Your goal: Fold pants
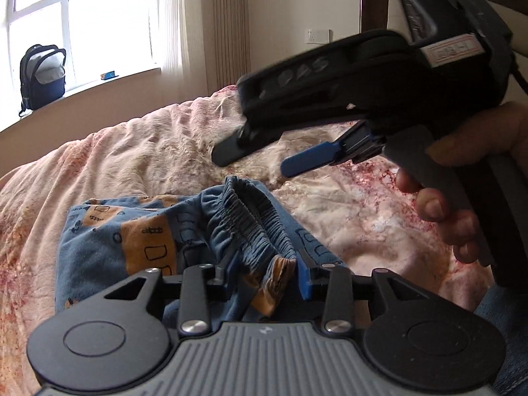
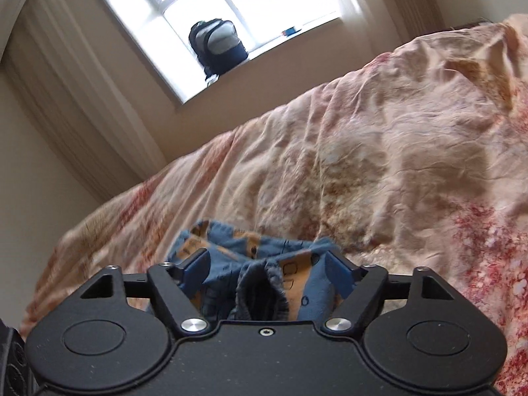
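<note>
Here, the pants [image 1: 138, 241] lay bunched on the pink bedspread [image 1: 132, 151], blue cloth with orange patches, the gathered waistband [image 1: 254, 221] standing up in a loop at the near end. From my left wrist view, the left gripper [image 1: 267, 274] stood part open with the waistband loop between its fingers [image 1: 305, 280]; the right-hand blue pad sat against the cloth, but I could not see the other pad pressing, so I would not call it a grip. The right gripper [image 1: 260, 161] hung above the bedspread beyond the pants, tilted, one black finger and one blue finger apart with nothing between them, and a hand [image 1: 462, 204] wrapped round its grey handle. From my right wrist view, the same right gripper [image 2: 267, 264] had its jaws spread wide on either side of the crumpled pants [image 2: 250, 247], the pads probably clear of the cloth, though the picture was blurred. A backpack [image 2: 217, 48] sat on the windowsill [image 2: 274, 46] behind the bed
</note>
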### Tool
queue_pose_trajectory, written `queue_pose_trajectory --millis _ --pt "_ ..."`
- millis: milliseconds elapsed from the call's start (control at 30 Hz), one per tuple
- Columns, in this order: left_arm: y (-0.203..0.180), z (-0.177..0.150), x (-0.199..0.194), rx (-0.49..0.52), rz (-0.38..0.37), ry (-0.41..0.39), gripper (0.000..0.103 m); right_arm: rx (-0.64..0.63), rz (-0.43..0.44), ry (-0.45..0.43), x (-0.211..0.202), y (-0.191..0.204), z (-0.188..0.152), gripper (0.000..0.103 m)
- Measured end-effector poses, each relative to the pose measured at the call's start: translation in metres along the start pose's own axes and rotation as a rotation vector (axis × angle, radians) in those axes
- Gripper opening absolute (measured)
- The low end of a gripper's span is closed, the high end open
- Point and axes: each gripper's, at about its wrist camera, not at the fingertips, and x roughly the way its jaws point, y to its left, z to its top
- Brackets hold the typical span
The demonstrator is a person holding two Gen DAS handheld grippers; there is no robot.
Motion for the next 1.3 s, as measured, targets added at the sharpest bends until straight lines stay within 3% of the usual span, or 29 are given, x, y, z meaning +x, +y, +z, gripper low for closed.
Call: queue_pose_trajectory --millis 67,100,167,233,267,433,600,667,700,767,833,933,967,1033,1100,1200,1300 --pt "-0.001 0.000 0.000 0.005 0.005 0.004 0.041 -0.007 -0.011 0.019 0.006 0.000 -0.002 0.066" --pt "-0.002 0.000 0.001 0.006 0.005 0.008 0.041 -0.004 -0.013 0.026 0.008 0.000 -0.002 0.057" --pt "-0.003 0.001 0.002 0.013 0.004 0.012 0.031 0.001 -0.021 0.044 0.014 -0.002 -0.003 0.042" --pt "-0.005 0.002 0.002 0.021 0.011 0.012 0.024 -0.001 -0.029 0.058 0.018 -0.003 -0.004 0.019" --pt "-0.006 0.003 0.001 0.023 0.016 0.008 0.021 -0.005 -0.031 0.057 0.018 -0.003 -0.004 0.014" --pt "-0.014 0.008 -0.009 0.035 0.002 -0.015 0.020 -0.047 -0.039 -0.001 -0.005 0.004 -0.003 0.007" --pt "-0.016 0.003 0.002 0.025 -0.038 0.019 0.023 -0.058 -0.144 0.009 -0.007 -0.006 -0.005 0.003" --pt "-0.009 0.001 0.006 -0.029 -0.076 0.029 0.026 -0.044 -0.139 0.027 -0.003 -0.010 -0.007 0.010" --pt "-0.005 0.001 0.004 -0.053 -0.093 0.025 0.030 -0.042 -0.142 0.023 -0.003 -0.011 -0.007 0.019" --pt "0.002 0.000 -0.004 -0.099 -0.137 0.004 0.065 -0.037 -0.133 0.007 -0.005 -0.011 -0.006 0.035" --pt "0.012 -0.003 -0.017 -0.153 -0.170 -0.024 0.077 -0.021 -0.123 -0.008 -0.007 -0.012 -0.005 0.055" --pt "0.039 -0.009 -0.038 -0.276 -0.177 -0.048 0.090 -0.029 -0.125 -0.008 -0.008 -0.008 -0.005 0.071" --pt "0.049 -0.011 -0.044 -0.323 -0.158 -0.060 0.096 -0.045 -0.135 -0.005 -0.007 -0.006 -0.005 0.075" --pt "0.071 -0.018 -0.057 -0.404 -0.081 -0.073 0.100 -0.091 -0.148 0.001 -0.006 0.001 -0.006 0.084" --pt "0.090 -0.022 -0.062 -0.445 0.040 -0.051 0.101 -0.156 -0.135 0.040 -0.004 0.010 -0.008 0.089" --pt "0.114 -0.031 -0.050 -0.475 0.214 0.093 0.102 -0.343 -0.167 0.121 0.002 0.030 -0.019 0.101" --pt "0.128 -0.050 -0.032 -0.443 0.271 0.272 0.102 -0.476 -0.320 0.231 0.016 0.037 -0.032 0.102"
